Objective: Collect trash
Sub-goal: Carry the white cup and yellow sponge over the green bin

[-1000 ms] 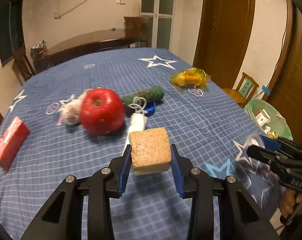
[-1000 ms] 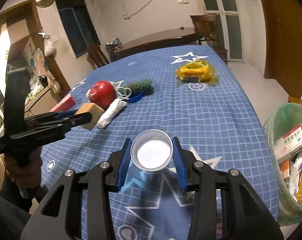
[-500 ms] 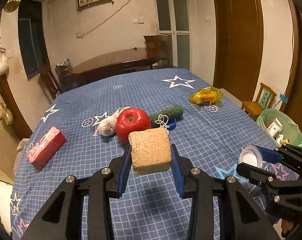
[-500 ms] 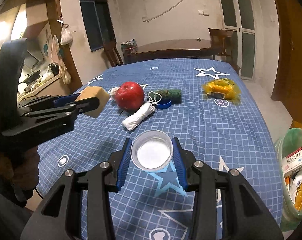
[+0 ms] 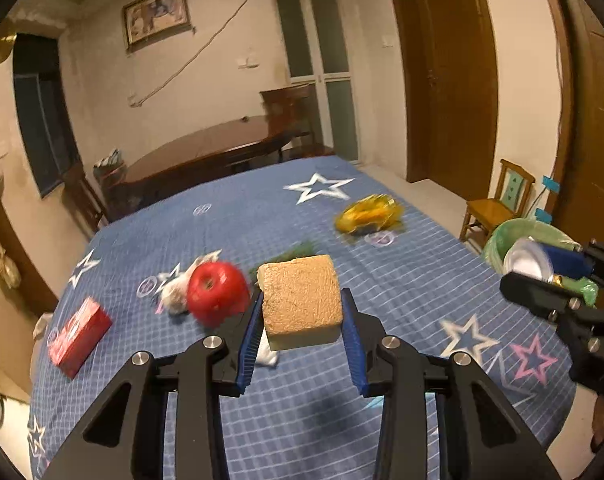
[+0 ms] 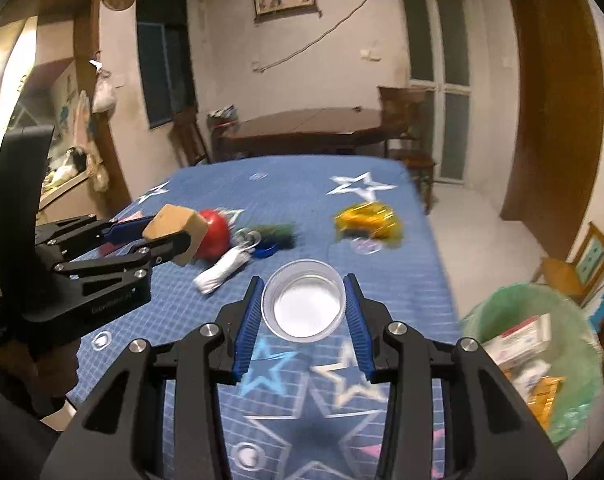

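My left gripper (image 5: 302, 316) is shut on a tan sponge block (image 5: 300, 300), held above the blue star tablecloth (image 5: 414, 280). The same sponge block (image 6: 174, 232) shows at the left of the right wrist view. My right gripper (image 6: 304, 304) is shut on a clear plastic cup (image 6: 304, 300), mouth toward the camera, lifted off the table. In the left wrist view that cup (image 5: 528, 262) hangs in front of the green-lined trash bin (image 5: 514, 232). The bin (image 6: 538, 344) stands on the floor right of the table and holds boxes and wrappers.
On the table lie a red apple (image 5: 218, 292), a white crumpled wad (image 5: 174, 294), a red box (image 5: 80, 336), a green roll (image 6: 274, 232), a white rolled cloth (image 6: 222, 270) and a yellow wrapper (image 5: 368, 214). A wooden chair (image 5: 498, 204) stands beyond the bin.
Both grippers have risen with their loads and tilted up, so more of the room shows. The table items look smaller and farther. The right gripper with the cup now sits by the bin.
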Tool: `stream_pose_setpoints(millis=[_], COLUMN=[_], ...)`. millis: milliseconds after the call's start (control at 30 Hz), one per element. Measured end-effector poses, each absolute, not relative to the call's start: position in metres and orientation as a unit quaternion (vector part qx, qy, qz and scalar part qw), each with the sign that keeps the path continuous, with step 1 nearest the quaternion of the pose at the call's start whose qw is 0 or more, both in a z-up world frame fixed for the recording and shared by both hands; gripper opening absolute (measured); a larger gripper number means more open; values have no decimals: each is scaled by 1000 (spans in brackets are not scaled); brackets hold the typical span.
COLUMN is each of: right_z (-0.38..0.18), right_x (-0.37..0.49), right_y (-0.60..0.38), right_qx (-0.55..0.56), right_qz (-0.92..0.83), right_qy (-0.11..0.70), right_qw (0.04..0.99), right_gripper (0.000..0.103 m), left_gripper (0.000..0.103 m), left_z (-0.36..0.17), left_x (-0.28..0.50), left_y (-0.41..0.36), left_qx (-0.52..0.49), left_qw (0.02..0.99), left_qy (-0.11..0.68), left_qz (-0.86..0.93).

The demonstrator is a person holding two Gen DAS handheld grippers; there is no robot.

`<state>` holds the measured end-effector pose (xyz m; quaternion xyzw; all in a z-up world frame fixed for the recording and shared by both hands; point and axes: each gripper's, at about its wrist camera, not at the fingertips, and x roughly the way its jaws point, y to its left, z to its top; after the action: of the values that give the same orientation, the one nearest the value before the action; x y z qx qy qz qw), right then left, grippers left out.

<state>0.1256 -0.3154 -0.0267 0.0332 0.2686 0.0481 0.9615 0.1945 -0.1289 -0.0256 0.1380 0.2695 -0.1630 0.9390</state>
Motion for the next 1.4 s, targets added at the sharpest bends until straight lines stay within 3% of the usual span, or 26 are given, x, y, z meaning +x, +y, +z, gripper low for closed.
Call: stream_pose_setpoints(millis=[633,1400], right_z=[-2,-30], right_x=[91,72], right_y=[-426,-517], right_qx=[43,63], right_qz=[-103,-204], right_qy=[267,335], right_qw=[957,918], right_gripper=[39,39], left_gripper=[39,39], left_z=[-7,-52], left_x=[197,180], left_y=[-288,-433], left_qx=[197,269], left_qw=[912,859], left_qy=[236,240], left_qz=[-272,-363])
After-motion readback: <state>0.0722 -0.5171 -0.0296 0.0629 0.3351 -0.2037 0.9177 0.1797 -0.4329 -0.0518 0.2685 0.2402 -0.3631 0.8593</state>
